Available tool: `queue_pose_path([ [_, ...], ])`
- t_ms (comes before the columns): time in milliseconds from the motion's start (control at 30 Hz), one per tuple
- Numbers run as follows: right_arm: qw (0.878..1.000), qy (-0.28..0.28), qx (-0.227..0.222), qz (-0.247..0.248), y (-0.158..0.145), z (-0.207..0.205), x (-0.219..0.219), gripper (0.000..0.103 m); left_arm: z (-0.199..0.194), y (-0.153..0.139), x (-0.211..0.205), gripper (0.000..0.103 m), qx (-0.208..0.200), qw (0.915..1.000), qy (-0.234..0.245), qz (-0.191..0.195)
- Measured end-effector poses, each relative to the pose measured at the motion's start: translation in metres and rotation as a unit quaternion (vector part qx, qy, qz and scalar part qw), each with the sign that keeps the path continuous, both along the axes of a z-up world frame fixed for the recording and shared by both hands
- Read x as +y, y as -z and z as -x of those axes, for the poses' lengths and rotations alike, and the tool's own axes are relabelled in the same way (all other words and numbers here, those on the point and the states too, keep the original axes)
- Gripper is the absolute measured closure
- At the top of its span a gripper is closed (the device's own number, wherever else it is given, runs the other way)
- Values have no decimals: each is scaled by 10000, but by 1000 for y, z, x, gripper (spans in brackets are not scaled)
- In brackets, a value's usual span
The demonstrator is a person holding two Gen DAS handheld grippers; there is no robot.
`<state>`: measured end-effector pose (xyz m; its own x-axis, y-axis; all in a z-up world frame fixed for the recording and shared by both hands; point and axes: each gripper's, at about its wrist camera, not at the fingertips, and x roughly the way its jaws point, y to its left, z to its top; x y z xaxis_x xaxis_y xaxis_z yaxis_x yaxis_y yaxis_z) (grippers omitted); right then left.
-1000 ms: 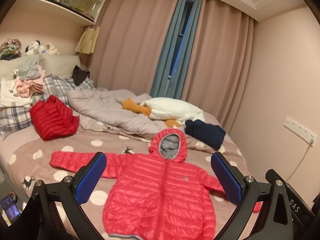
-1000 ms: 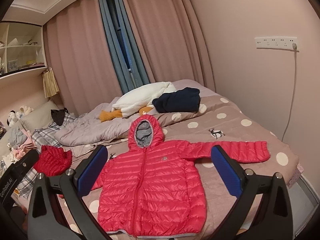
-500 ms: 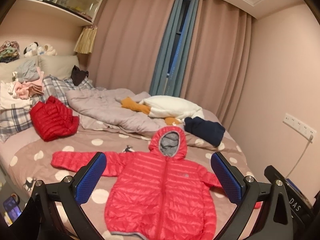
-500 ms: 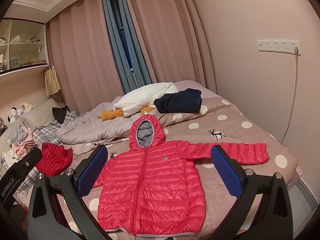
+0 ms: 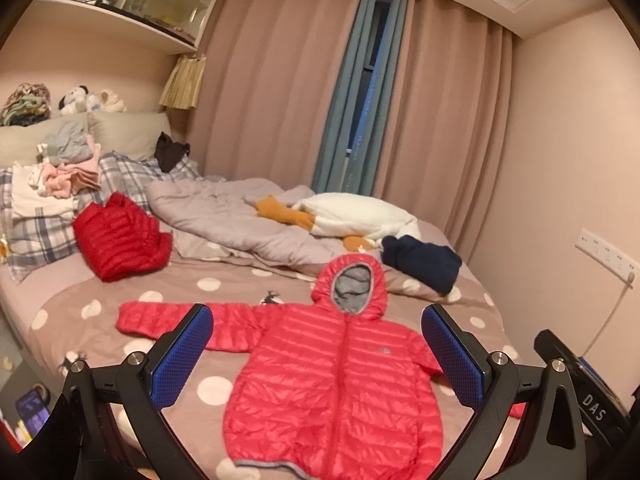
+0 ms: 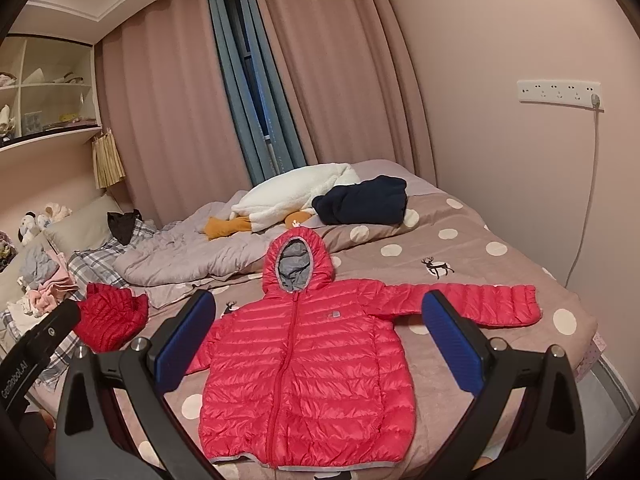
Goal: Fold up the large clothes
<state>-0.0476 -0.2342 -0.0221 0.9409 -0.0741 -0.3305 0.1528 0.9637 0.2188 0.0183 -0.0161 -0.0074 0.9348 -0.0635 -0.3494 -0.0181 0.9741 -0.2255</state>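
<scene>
Red jacket (image 5: 336, 376) (image 6: 304, 380) is lying flat, zipped, sleeves spread, on the dotted bed (image 5: 224, 284) (image 6: 472, 256). Left gripper (image 5: 318, 354) and right gripper (image 6: 318, 340) are hovering above it, jaws spread wide, gripping nothing.

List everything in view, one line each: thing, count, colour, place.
puffer jacket: 1, pinkish red, hooded, spread flat face up on the bed's near part, sleeves out
bed: 1, brown cover with white dots
folded puffer jacket: 1, darker red, left side of the bed
duvet: 1, grey, rumpled, behind the spread jacket
plush goose: 1, white and orange, on the duvet
dark garment: 1, navy, beside the goose
clothes pile: 1, mixed pale colours, by the pillows
curtains: pink with blue, far wall
socket strip: 1, white, right wall
left gripper: 1, black, blue pads, jaws open, above the jacket
right gripper: 1, same, jaws open
</scene>
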Motion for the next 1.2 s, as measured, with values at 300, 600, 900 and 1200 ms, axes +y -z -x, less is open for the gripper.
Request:
queue_pose_path([
  [300,9999,-129,-16,33,-1,2,3,0,6,1,2,0,-56,10000,-43,-15],
  [600,9998,-194,-1,-11,1,1,-1,0,7,1,0,0,-44,10000,-30,-40],
  [900,9998,-200,58,-71,4,0,0,0,10,-2,2,0,-60,9998,-125,-154],
  [1200,9997,-221,63,91,0,1,6,0,7,-1,4,0,-41,9998,-175,-26],
])
